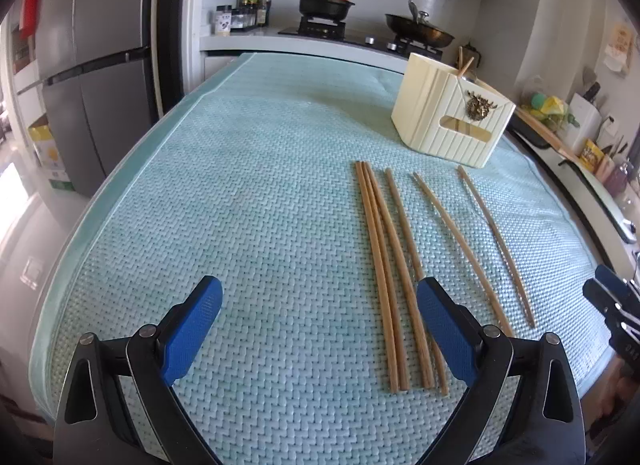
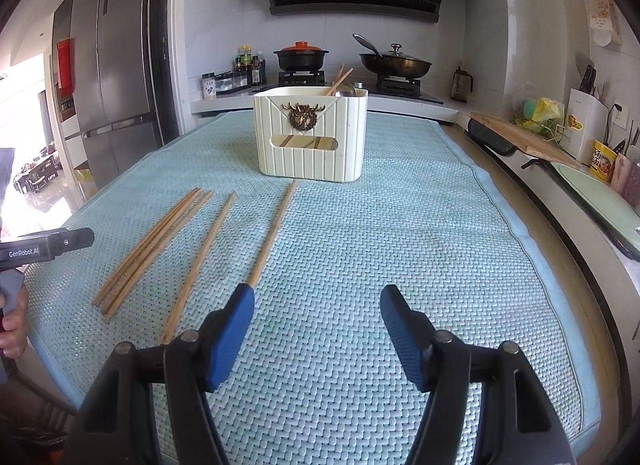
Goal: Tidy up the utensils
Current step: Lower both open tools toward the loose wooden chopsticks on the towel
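The left tool (image 1: 320, 329) hangs with its blue pads spread wide and nothing between them, low over the teal woven mat (image 1: 248, 193) that covers the counter. Its right-hand pad sits over the near ends of a cluster of wooden chopsticks (image 1: 384, 265), which run from about 5 o'clock up toward 1 o'clock in the left wrist view. That placement suggests a line-up for a pick from the near ends, where the sticks lie closest together.

The right tool (image 2: 316, 329) is likewise spread and empty, its left-hand pad just at the near end of a single chopstick (image 2: 272, 233) that stretches toward 12 o'clock. Another lone stick (image 2: 200, 261) lies at about 10 o'clock from it, and the bundle sits further out toward 9 o'clock.

The sticks all point roughly toward the cream utensil holder (image 2: 312, 137) standing upright at the far middle of the mat, with a few chopsticks and a metal utensil already leaning inside. That is likely where the loose ones belong.

Nothing stands between the tools and the sticks, or between the sticks and the holder. The main difficulty is that the bundled sticks touch each other, so lifting one cleanly looks awkward. Beyond the mat at 12 o'clock sit a black pot (image 2: 301, 57) with an orange lid and a wok (image 2: 396, 63) on the stove; a cutting board (image 2: 520, 139) lies at 2 o'clock.
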A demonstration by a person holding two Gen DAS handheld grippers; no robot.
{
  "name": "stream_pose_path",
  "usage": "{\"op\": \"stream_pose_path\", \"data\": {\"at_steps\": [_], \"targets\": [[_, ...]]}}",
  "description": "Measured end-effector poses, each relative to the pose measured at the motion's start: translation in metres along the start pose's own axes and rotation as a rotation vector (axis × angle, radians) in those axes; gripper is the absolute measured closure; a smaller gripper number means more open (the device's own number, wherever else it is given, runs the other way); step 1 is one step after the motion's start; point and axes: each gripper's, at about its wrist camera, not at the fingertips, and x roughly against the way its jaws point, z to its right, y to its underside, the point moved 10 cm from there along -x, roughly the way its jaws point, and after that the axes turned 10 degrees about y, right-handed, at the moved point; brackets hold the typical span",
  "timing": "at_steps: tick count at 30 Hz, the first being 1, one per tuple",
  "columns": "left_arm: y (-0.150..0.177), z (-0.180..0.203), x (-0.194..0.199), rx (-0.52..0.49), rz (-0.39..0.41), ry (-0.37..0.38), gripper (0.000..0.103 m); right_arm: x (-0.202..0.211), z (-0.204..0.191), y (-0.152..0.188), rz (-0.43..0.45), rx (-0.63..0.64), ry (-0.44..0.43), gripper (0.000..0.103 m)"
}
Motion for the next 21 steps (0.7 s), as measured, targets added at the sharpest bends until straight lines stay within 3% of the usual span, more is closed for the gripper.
{"op": "stream_pose_path", "data": {"at_steps": [10, 21], "targets": [[-0.017, -0.001, -0.036, -0.021, -0.054, 0.011, 0.005, 0.001, -0.009, 0.004, -0.014, 0.018, -0.020, 0.036], [-0.019, -0.004, -0.068, -0.087, -0.131, -0.068, 0.005, 0.000, -0.003, 0.008, -0.025, 0.001, -0.026, 0.036]]}}
